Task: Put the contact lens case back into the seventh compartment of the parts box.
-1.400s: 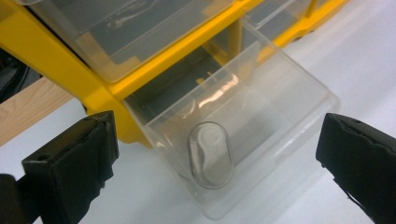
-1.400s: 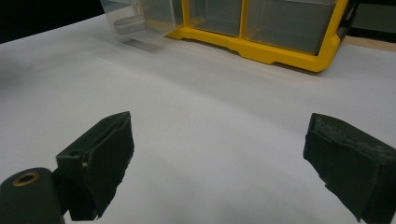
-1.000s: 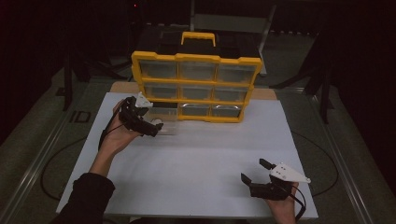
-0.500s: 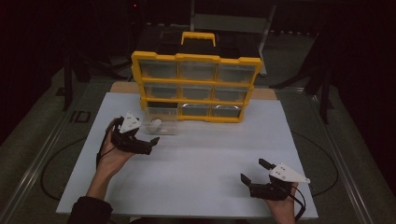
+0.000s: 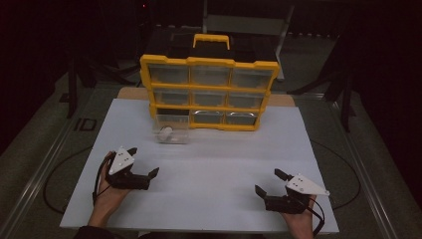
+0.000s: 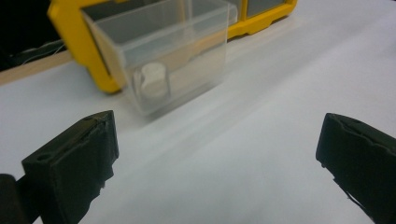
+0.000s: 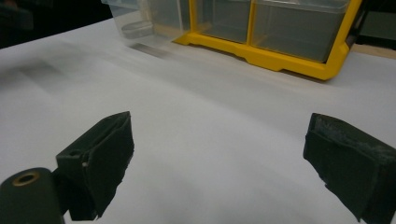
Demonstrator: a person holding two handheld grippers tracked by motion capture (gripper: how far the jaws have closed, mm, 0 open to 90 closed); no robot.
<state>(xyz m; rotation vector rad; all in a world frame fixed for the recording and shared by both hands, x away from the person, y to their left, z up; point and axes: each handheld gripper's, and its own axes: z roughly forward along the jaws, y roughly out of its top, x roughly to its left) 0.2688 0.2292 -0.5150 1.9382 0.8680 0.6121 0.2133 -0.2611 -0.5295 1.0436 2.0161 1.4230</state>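
Since the earlier frames the left hand-held gripper (image 5: 142, 162) has drawn back from the clear drawer (image 5: 171, 129) toward the near left part of the desk (image 5: 224, 164), and it now sits well apart from that drawer, which stays pulled out of the yellow organiser (image 5: 209, 92) at the bottom-left slot. The right hand-held gripper (image 5: 267, 181) rests at the near right of the desk in the same place as before. In the high view the left hand-held gripper lies in the person's left hand (image 5: 107, 191), its jaws spread wide and closed on nothing, pointing toward the middle of the desk. In the left gripper view the two black jaws stand far apart at the bottom corners with bare white desk between them; beyond them the clear drawer (image 6: 163, 60) stands upright on the desk, its back against the organiser's yellow frame (image 6: 70, 28), and a small white cylinder (image 6: 154, 80) lies inside it near the front wall. The right hand-held gripper, too, is wide open and holds nothing: in the right gripper view its jaws frame empty white desk, with the organiser's lower row of drawers (image 7: 280, 23) and the pulled-out clear drawer (image 7: 140, 18) farther off at the top.
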